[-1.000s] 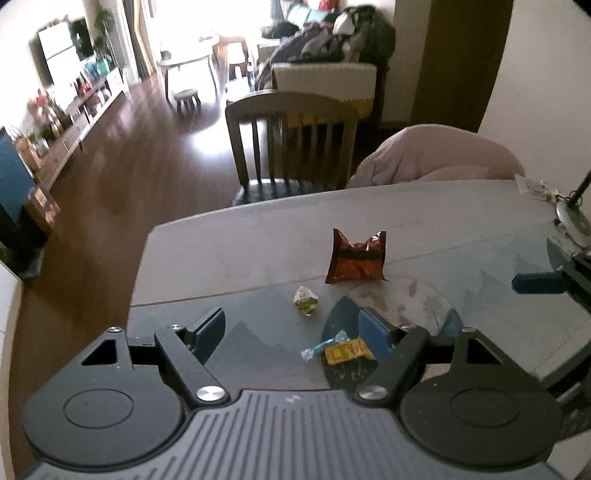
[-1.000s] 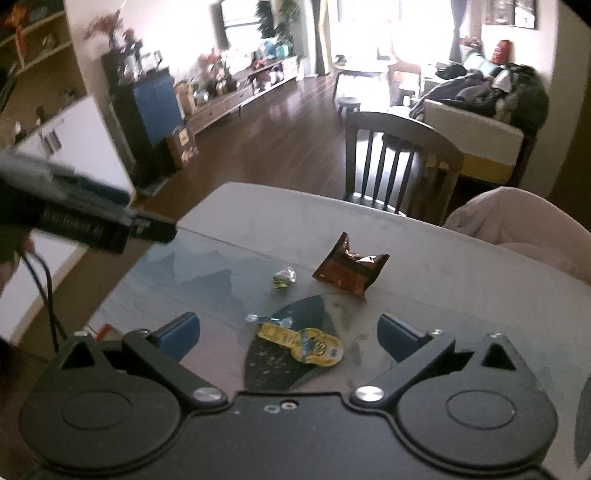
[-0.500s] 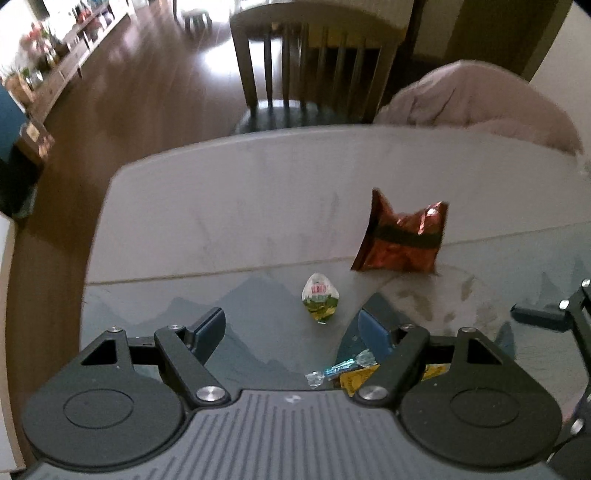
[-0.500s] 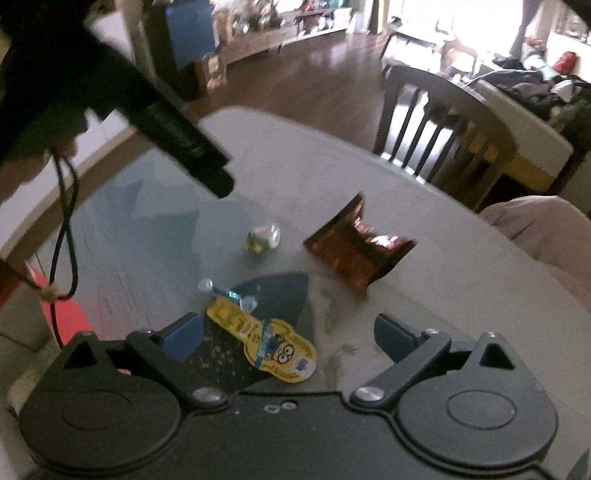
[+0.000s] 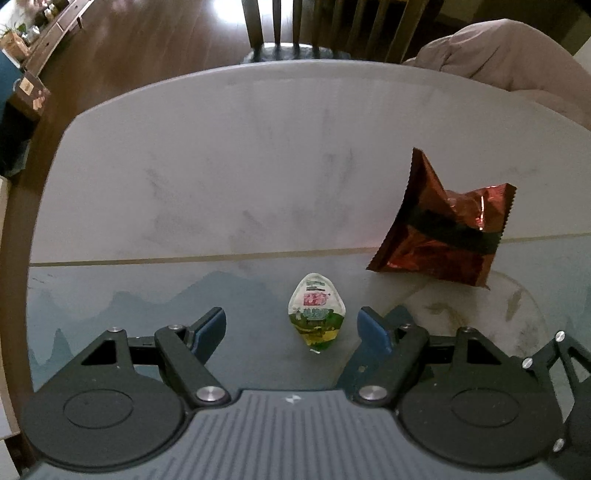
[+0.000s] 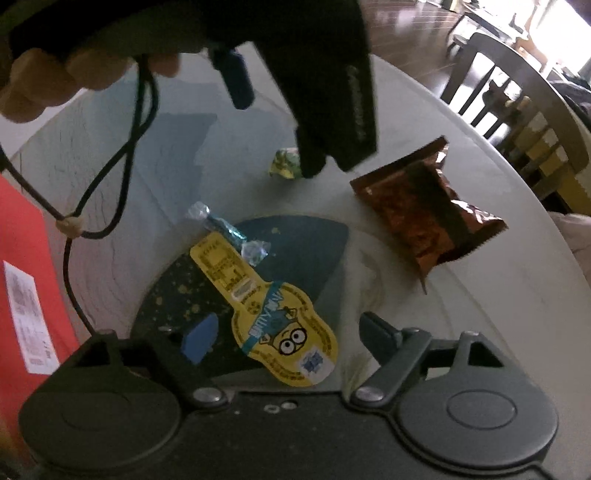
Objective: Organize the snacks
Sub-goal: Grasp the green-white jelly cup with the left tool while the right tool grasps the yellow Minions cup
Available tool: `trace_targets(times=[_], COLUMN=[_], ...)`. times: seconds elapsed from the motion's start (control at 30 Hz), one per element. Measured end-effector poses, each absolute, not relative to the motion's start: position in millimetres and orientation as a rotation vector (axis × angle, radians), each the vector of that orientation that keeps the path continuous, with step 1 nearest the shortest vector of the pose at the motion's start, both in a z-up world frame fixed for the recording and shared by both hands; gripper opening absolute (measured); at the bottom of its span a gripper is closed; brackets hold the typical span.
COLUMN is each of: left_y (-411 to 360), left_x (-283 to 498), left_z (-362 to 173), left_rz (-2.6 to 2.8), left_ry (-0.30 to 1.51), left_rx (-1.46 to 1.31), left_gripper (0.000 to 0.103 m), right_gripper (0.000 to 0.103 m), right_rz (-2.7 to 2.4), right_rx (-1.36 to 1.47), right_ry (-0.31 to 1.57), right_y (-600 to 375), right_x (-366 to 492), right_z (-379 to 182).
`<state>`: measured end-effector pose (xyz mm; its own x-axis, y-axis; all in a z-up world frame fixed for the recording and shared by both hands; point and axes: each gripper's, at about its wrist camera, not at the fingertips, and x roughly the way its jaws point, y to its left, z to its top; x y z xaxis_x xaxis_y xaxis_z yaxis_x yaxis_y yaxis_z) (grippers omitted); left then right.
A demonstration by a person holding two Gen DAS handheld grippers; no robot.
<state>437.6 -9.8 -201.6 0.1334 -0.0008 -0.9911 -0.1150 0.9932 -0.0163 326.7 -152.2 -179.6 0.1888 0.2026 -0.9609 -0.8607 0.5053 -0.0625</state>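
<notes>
A small jelly cup (image 5: 316, 314) with a green and red lid lies on the table between the spread fingers of my left gripper (image 5: 291, 328), which is open and points straight down without touching it. A crumpled red-brown foil bag (image 5: 447, 229) sits further right. In the right wrist view, a yellow cartoon snack packet (image 6: 269, 314) lies on a dark plate (image 6: 321, 243) between the fingers of my right gripper (image 6: 290, 334). Its jaws are closing, and the pads do not press the packet. A blue-wrapped candy (image 6: 229, 232) lies at the packet's far end. The foil bag (image 6: 428, 210) is beyond.
The left gripper's body (image 6: 332, 92), a hand (image 6: 37, 85) and a dangling black cable (image 6: 110, 173) fill the upper left of the right wrist view and half hide the jelly cup (image 6: 284, 162). A red package (image 6: 26, 258) lies at the left. A wooden chair (image 5: 295, 29) stands behind the table.
Both grippers have come down close to the table. The left now straddles the jelly cup. The right hangs over the yellow packet with its jaws narrower than before.
</notes>
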Motion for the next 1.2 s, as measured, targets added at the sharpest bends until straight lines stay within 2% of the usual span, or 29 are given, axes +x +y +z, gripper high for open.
trace_targets(times=[0.4, 0.47, 0.67, 0.77, 0.97, 1.2], left_y=[-13.2, -12.9, -12.7, -12.3, -2.1, 14.2], left_x=[438.5, 437.9, 428.0, 424.6, 415.2, 402.2], left_z=[-223.0, -223.6, -215.3, -214.1, -207.7, -174.5], left_rz=[0.081, 0.080, 0.088, 0.080, 0.093, 0.106], left_ry=[1.445, 1.438, 1.411, 1.405, 1.385, 1.331], left_rx=[-0.132, -0.135, -0.116, -0.118, -0.140, -0.199], left_gripper=[0.058, 0.058, 0.036, 0.035, 0.035, 0.035], right_gripper=[0.068, 0.066, 0.056, 0.052, 0.051, 0.051], right_rz=[0.891, 0.892, 0.892, 0.880, 0.853, 0.772], right_rx=[-0.723, -0.714, -0.695, -0.674, -0.615, -0.537], right_ry=[1.128, 1.130, 1.122, 1.128, 1.142, 1.105], right_y=[-152.7, -156.4, -160.2, -162.4, -172.6, -187.9], right_x=[320.1, 321.4, 315.3, 312.8, 309.3, 308.7], right_z=[-185.3, -183.8, -182.7, -181.3, -176.6, -150.0])
